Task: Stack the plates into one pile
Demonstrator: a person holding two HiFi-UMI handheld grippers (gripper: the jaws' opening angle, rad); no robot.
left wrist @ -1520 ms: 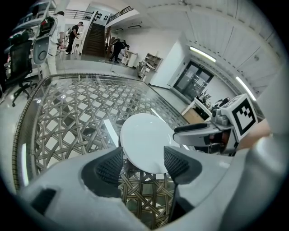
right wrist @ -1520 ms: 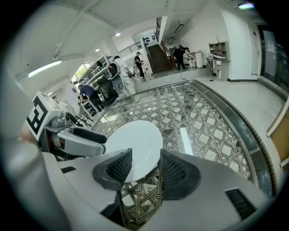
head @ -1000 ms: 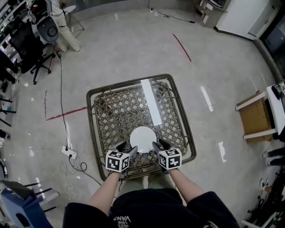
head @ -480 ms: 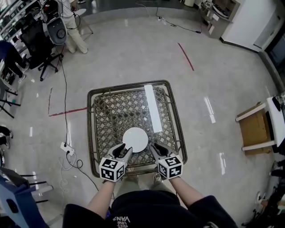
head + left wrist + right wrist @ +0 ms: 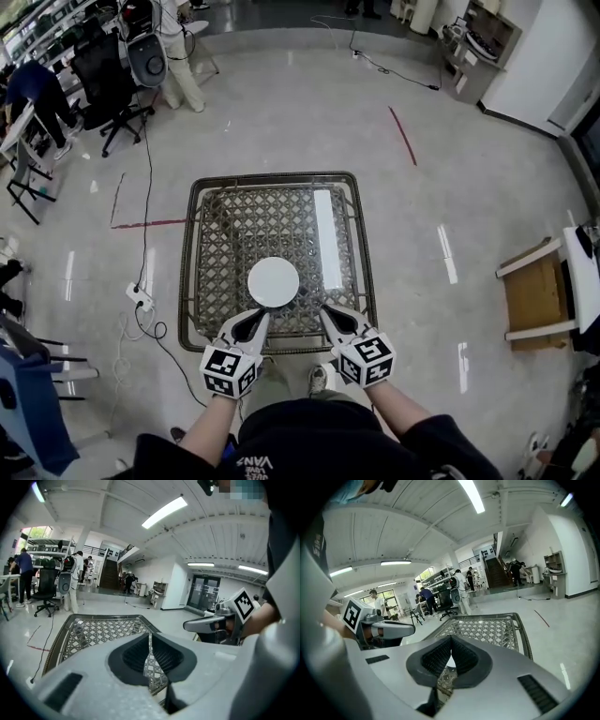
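Plates (image 5: 273, 281) show as one white round shape near the front middle of the surface (image 5: 272, 175), closer to my edge than to the far one. I see no other plate anywhere, so I think the pile is made. I cannot count how many plates are in it. The shape is round, so it has no long side to line up with.

The pile lies just ahead of both tongs, in the space between them. The left tongs (image 5: 255, 320) point at it from the front left and the right tongs (image 5: 329, 315) from the front right. Both are near it but not touching, and the left looks a bit nearer. Both tongs have just been closing. Now each pair is pinched together with nothing in it, and I only see the criss-cross top through the thin slit.

For a grab I would need to open up first and come in low from the sides. The front rim is right under the tongs, so I must not bump it. There is lots of bare top behind and beside the pile. A bright strip of light (image 5: 326, 246) lies to its right. A plug strip (image 5: 139, 296) sits on the floor at the left.
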